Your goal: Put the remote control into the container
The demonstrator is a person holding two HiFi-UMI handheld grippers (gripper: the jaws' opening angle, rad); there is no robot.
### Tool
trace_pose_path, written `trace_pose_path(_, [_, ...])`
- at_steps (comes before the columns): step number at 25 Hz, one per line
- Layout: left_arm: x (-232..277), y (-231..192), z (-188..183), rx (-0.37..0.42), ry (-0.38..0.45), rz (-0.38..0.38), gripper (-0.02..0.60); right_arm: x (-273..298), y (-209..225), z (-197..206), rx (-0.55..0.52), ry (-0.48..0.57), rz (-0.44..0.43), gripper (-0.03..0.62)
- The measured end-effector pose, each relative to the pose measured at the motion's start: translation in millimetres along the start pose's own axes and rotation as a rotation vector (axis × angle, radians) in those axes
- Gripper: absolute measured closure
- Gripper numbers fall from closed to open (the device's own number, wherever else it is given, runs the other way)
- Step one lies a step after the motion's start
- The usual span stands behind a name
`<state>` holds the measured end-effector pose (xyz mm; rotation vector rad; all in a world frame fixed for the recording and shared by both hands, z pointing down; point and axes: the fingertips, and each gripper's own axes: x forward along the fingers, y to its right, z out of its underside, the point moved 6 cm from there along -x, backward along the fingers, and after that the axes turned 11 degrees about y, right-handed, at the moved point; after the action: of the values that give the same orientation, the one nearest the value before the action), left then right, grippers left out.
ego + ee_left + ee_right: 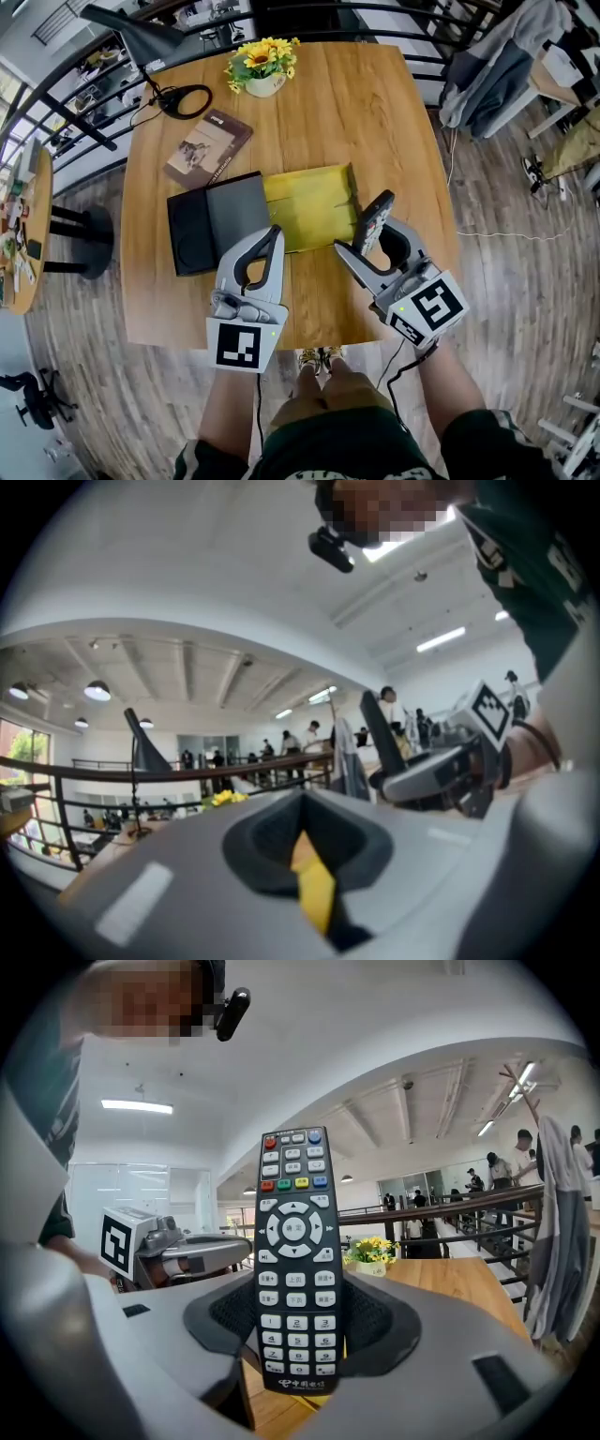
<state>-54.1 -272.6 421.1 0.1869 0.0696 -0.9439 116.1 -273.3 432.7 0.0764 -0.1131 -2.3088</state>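
Observation:
My right gripper is shut on a black remote control, held upright above the table's near right part. In the right gripper view the remote stands between the jaws, buttons facing the camera. The container is a shallow yellow box just left of the remote, with a black panel lying against its left side. My left gripper hovers at the yellow box's near edge, jaws together with nothing in them. Through them, in the left gripper view, only a yellow sliver shows.
A wooden table carries a brown book, a pot of yellow flowers and a black lamp at the back. A railing runs behind the table. Clothes hang over a chair at the right.

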Motion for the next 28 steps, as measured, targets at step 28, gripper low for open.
trace_pose_path(28, [16,-13,-3,-0.004,0.115,-0.081,0.586,91,30,100,-0.139,-0.437,-0.046,0.344])
